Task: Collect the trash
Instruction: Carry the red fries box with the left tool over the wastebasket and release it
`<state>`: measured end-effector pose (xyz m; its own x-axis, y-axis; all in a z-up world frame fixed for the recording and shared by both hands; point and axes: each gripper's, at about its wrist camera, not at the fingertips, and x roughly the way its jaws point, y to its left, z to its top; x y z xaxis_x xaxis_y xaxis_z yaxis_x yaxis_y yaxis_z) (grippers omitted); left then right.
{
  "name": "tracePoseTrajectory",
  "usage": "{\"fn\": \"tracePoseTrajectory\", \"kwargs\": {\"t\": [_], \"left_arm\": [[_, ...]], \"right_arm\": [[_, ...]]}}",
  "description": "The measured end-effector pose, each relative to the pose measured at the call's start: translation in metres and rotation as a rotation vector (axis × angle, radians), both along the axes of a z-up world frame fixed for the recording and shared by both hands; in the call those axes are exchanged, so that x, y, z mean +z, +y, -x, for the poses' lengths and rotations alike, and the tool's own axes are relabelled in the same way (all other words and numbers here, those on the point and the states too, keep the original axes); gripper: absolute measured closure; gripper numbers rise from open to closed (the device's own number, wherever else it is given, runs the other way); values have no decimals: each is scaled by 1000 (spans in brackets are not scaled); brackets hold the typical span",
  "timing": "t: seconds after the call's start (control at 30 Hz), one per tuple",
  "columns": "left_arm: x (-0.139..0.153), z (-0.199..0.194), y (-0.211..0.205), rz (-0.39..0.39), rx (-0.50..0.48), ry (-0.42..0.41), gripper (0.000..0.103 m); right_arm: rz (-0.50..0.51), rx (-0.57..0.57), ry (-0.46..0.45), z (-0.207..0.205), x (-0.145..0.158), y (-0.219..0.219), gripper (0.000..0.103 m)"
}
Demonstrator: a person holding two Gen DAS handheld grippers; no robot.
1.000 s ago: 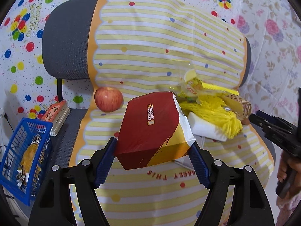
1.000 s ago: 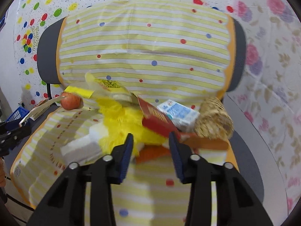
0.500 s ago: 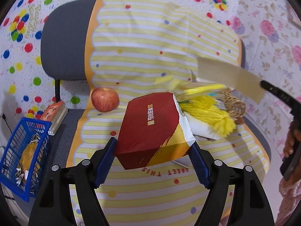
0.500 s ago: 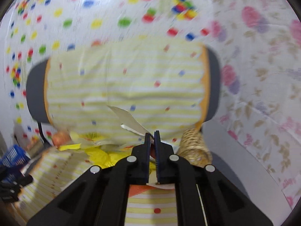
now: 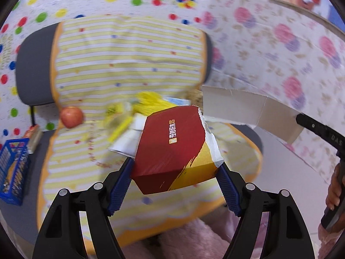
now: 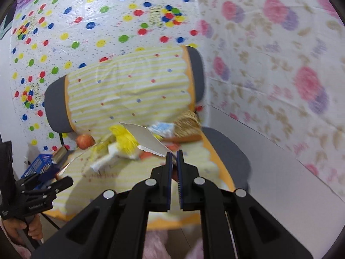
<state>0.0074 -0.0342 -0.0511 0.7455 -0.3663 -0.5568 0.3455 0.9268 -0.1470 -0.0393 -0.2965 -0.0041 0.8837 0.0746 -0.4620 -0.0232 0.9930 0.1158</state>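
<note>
My left gripper point(image 5: 173, 172) is shut on a torn red and gold carton point(image 5: 174, 149) and holds it above the chair seat. My right gripper point(image 6: 174, 155) is shut on a flat grey piece of cardboard point(image 6: 146, 139), lifted off the seat; the cardboard also shows in the left wrist view point(image 5: 252, 112), at the right. More litter lies on the striped seat cover point(image 6: 133, 172): a yellow fluffy item point(image 6: 125, 140), a white wrapper point(image 6: 103, 161) and a small blue and white carton point(image 6: 162, 128).
An apple point(image 5: 71, 116) rests at the seat's back left. A straw-coloured roll point(image 6: 187, 123) lies at the back right. A blue basket point(image 5: 13, 170) holding trash stands left of the chair, with a book point(image 5: 33, 136) beside it. Patterned walls stand behind and right.
My right gripper closed on the cardboard piece, lifted it off the pile and pulled back from the chair. My left gripper, still holding the carton, drew back and turned right.
</note>
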Motion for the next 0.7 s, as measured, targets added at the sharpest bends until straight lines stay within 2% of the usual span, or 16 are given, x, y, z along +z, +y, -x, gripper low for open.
{"fn": "tracePoseTrajectory", "kwargs": {"t": [0.17, 0.43, 0.7], "left_arm": [[-10, 23, -38, -26, -92, -12, 28], [-30, 53, -91, -45, -265, -4, 28], [-53, 67, -132, -34, -405, 63, 28]], "right_arm": [[11, -81, 40, 44, -13, -16, 98], [86, -233, 103, 105, -29, -43, 98], [90, -356, 216, 138, -60, -75, 98]]}}
